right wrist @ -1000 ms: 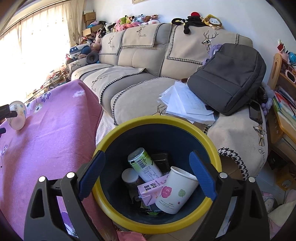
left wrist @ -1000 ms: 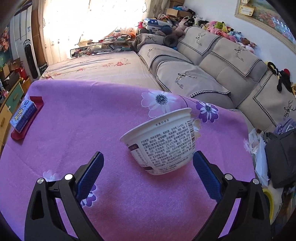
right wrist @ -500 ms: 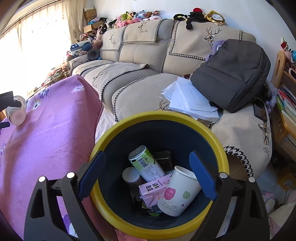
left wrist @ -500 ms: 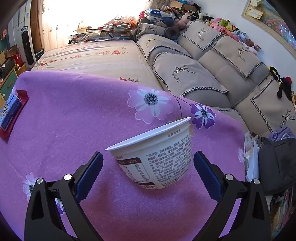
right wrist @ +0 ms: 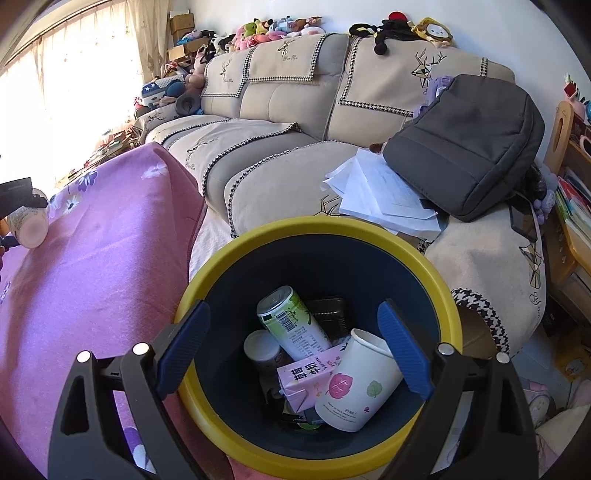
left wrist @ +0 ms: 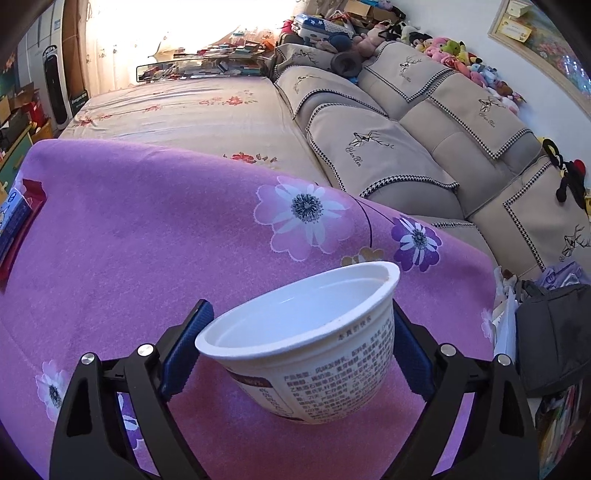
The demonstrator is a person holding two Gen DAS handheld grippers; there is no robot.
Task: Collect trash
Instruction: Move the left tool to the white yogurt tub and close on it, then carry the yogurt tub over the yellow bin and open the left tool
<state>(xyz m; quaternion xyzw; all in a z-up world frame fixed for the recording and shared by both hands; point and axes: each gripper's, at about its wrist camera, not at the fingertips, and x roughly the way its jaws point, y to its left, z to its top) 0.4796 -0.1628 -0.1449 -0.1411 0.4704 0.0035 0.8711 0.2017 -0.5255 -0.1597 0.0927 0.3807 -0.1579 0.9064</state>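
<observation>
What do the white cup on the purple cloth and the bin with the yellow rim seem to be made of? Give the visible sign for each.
White cup: probably thin plastic, smooth and slightly glossy; moulded rolled lip, print on the wall.
Bin: likely hard plastic; even yellow rim, dark matte inner wall.
Purple cloth: soft, fuzzy fabric with printed flowers.

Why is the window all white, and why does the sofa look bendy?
Left wrist view: sunlight overexposes the window to plain white, while the white cup between the fingers stays sharp. Right wrist view: the same glare washes out the curtain; the fisheye lens curves the sofa and darkens the corners, but the bin is clear.
</observation>
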